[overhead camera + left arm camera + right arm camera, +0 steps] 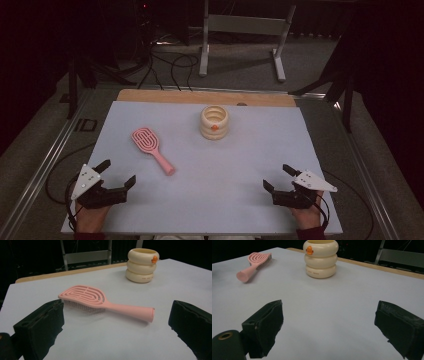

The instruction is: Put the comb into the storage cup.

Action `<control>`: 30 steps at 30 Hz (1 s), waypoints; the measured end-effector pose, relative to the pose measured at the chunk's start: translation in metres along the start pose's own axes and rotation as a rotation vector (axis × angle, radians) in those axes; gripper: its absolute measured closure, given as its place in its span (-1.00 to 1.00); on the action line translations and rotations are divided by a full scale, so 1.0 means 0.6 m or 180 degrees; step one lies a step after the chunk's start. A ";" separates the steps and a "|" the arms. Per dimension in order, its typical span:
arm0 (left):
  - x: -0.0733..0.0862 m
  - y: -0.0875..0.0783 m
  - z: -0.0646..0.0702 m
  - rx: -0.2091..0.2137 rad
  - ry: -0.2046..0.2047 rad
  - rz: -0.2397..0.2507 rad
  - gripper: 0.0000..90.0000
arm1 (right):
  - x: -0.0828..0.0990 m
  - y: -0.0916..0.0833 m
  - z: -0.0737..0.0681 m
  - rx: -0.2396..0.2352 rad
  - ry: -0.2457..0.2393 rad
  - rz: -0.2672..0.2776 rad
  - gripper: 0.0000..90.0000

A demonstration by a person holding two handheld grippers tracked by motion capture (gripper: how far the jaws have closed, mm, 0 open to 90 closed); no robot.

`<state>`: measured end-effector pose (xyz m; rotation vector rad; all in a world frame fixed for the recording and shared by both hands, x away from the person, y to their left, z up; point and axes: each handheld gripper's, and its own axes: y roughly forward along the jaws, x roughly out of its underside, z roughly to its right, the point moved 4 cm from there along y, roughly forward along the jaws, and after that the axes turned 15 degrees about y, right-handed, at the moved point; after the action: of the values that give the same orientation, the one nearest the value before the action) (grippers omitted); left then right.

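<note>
- Count: 1 pink hairbrush [151,149], 1 cream ringed cup [214,122] w/ an orange duck-bill knob, 2 hand-held grippers – all on or over one counter [225,200] w/ a pale blue-grey top.
- Left hand-held gripper [116,173], lower left of the high view: jaws spread wide, nothing between them, held by a hand at the bottom edge. Grey three-cornered plate on top.
- Right hand-held gripper [278,176], lower right of the high view: jaws likewise spread, pinching nothing; same kind of plate.
- Hairbrush lies left of centre in the high view, head toward upper left, handle toward lower right – near the left gripper but not touching it. Well apart from the right one.
- Cup stands upright at upper centre, apart from the brush.
- Left gripper view: brush [100,302] close up, mid-frame, between the two black jaws but beyond them; bristles face down on the counter, slotted back up. Cup [142,265] in upper right; small lettering on its lowest ring, too small to read.
- Right gripper view: brush [254,263] far off at upper left, handle end nearest; cup [320,258] at top centre, bill facing the camera.
- High view alone has the floor, cables and a grey metal stand [240,30] behind the counter's wooden far edge.
</note>
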<state>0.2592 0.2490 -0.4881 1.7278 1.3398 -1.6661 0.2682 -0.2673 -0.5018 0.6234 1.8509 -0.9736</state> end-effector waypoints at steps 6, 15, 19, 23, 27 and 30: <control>-0.017 0.004 -0.005 0.0029 0.0046 0.0007 -0.98 | 0.000 0.000 0.001 0.0024 0.0013 0.0011 -0.82; -0.030 0.019 -0.006 0.0087 0.0073 -0.0020 -0.98 | 0.001 0.001 0.003 0.0033 0.0016 0.0015 -0.82; -0.034 0.029 -0.006 0.0120 0.0088 -0.0042 -0.98 | 0.002 0.001 0.002 0.0034 0.0013 0.0013 -0.82; -0.039 0.040 -0.005 0.0148 0.0103 -0.0062 -0.97 | 0.002 0.002 0.003 0.0035 0.0011 0.0010 -0.82; -0.043 0.050 -0.003 0.0170 0.0131 -0.0076 -0.96 | 0.002 0.002 0.003 0.0038 0.0011 0.0006 -0.82; -0.045 0.065 0.001 0.0198 0.0151 -0.0112 -0.96 | 0.002 0.001 0.003 0.0031 0.0017 0.0010 -0.82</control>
<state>0.2954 0.2207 -0.4764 1.7994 1.3602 -1.7130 0.2693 -0.2685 -0.5037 0.6351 1.8503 -0.9805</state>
